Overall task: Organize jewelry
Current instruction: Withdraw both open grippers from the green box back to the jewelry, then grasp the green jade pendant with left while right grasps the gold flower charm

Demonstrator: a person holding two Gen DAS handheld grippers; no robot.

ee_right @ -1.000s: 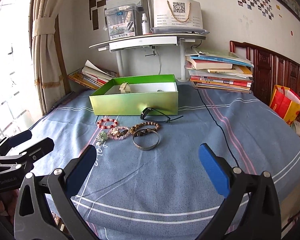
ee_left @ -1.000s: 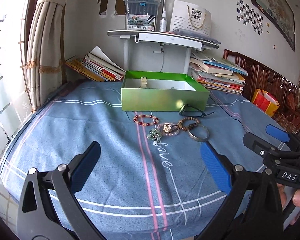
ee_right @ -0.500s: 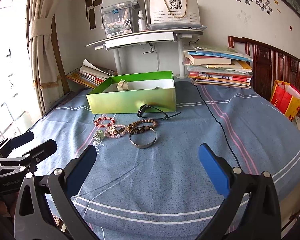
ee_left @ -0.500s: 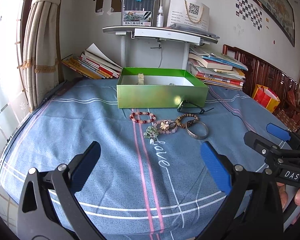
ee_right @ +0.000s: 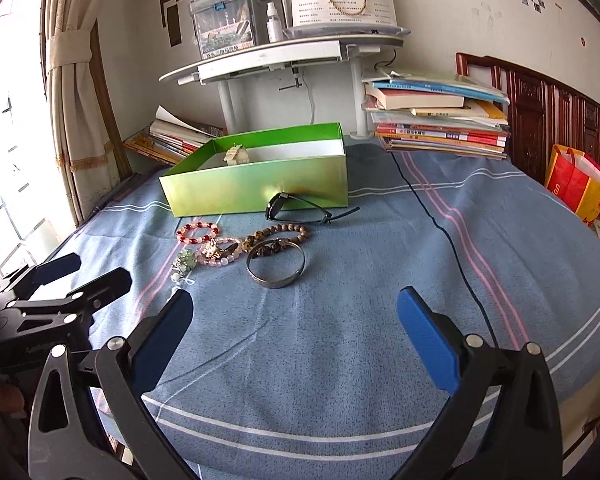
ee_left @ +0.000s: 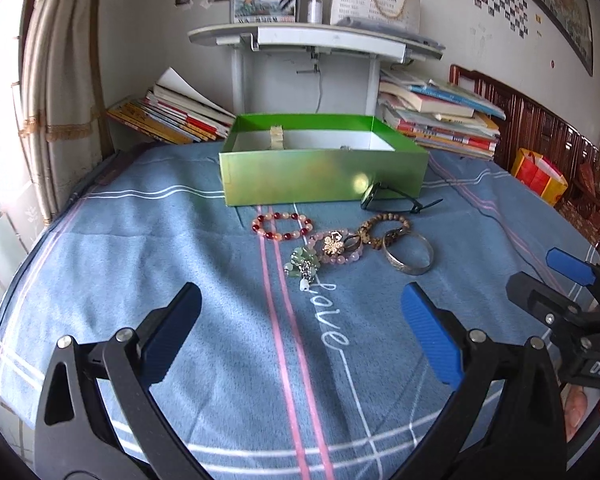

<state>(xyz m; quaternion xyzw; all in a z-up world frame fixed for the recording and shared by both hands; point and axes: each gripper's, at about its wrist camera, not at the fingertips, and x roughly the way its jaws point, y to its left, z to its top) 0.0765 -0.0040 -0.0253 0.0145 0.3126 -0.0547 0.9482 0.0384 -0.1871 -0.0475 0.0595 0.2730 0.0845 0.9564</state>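
An open green box (ee_left: 324, 174) (ee_right: 256, 186) stands on the blue bedspread with a small pale item (ee_left: 276, 137) inside. In front of it lie a red-and-pink bead bracelet (ee_left: 282, 226) (ee_right: 198, 232), a pink bracelet with a gold flower (ee_left: 334, 246) (ee_right: 216, 254), a green charm cluster (ee_left: 302, 262) (ee_right: 184, 262), a brown bead bracelet (ee_left: 384, 226) (ee_right: 276, 236) and a silver bangle (ee_left: 408, 254) (ee_right: 276, 266). My left gripper (ee_left: 300, 332) is open and empty, short of the jewelry. My right gripper (ee_right: 294, 330) is open and empty, also short of it.
Black sunglasses (ee_left: 396, 202) (ee_right: 300, 210) lie against the box front. A black cable (ee_right: 452, 252) runs across the bed at right. Book stacks (ee_left: 436, 120) (ee_left: 176, 114) and a white shelf stand (ee_left: 312, 40) sit behind the box. A curtain (ee_left: 60, 92) hangs at left.
Both grippers have moved forward, toward the jewelry and the box, which now look larger and closer. Both stay open. Nothing on the bed has moved.
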